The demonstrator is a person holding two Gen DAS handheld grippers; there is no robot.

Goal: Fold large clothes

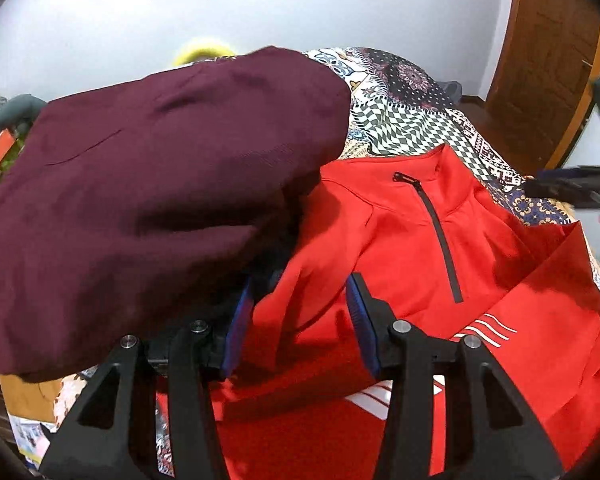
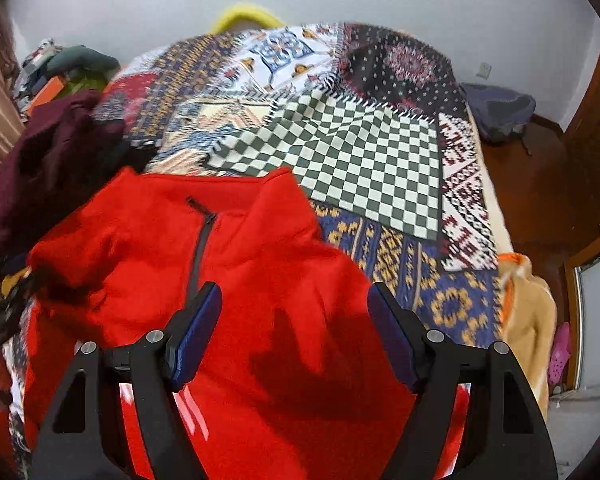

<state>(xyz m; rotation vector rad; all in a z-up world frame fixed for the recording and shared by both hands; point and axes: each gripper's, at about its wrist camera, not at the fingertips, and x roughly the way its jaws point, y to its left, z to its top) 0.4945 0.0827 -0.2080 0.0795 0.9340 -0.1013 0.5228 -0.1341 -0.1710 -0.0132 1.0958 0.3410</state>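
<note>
A red zip-neck jacket (image 1: 412, 240) with white stripes lies front up on the patterned bedspread (image 1: 404, 120); it also shows in the right wrist view (image 2: 228, 264). A maroon garment (image 1: 148, 184) lies bunched at its left, draped over my left gripper's left finger; it shows in the right wrist view (image 2: 48, 168) at far left. My left gripper (image 1: 300, 312) is open over the jacket's left shoulder and sleeve. My right gripper (image 2: 296, 320) is open above the jacket's chest. The right gripper also shows at the right edge of the left wrist view (image 1: 580, 188).
The patchwork bedspread (image 2: 364, 152) covers the bed. A yellow object (image 2: 248, 14) sits by the far wall. A dark bag (image 2: 496, 108) lies on the floor at right near a wooden door (image 1: 548, 64). Clutter (image 2: 60, 68) stands at far left.
</note>
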